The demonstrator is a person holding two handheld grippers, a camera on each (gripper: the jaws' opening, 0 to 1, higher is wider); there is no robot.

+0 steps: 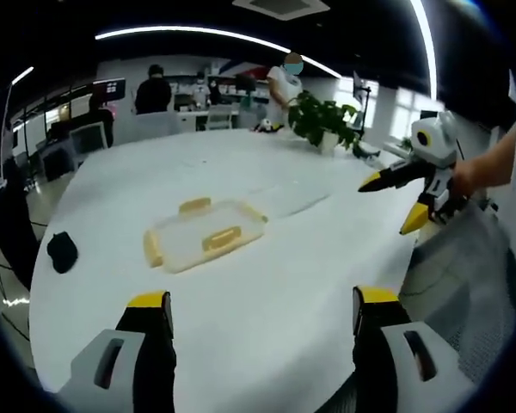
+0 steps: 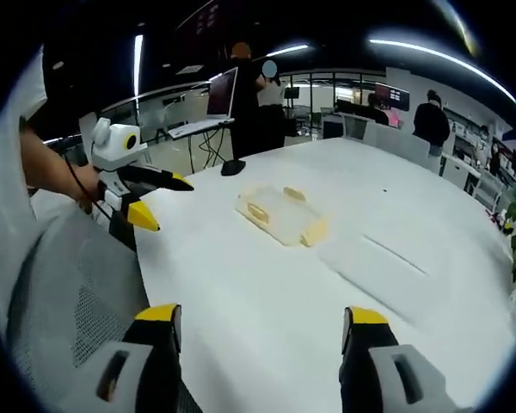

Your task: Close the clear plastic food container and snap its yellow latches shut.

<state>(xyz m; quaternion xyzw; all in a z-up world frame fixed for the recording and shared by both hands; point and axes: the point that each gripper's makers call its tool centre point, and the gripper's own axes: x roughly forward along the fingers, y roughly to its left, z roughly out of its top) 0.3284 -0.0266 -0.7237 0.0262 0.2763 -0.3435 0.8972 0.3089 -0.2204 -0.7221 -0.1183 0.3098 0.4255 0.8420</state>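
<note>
Left gripper [image 1: 262,314] hangs over the near edge of a white table [image 1: 267,249], jaws spread wide with nothing between them. Ahead of it and slightly to its left lies the clear plastic food container [image 1: 205,235], flat on the tabletop with yellow latches [image 1: 222,238] showing along its sides; whether they are snapped cannot be told. Further left, near the table's edge, sits a small black object [image 1: 62,251]. To the right, the right gripper [image 1: 400,200] is held in a hand [image 1: 464,178] off the table's side, yellow-tipped jaws parted and empty. A potted plant [image 1: 320,117] stands at the far end, with people beyond.

Right gripper [image 2: 260,331], seen from its own camera, is likewise wide open and empty above the table. The container [image 2: 282,216] rests well ahead of it, roughly centred between the jaws. Off to the left, the left gripper [image 2: 162,198] points over the table edge, jaws apart, above a grey mesh chair [image 2: 77,284].
</note>
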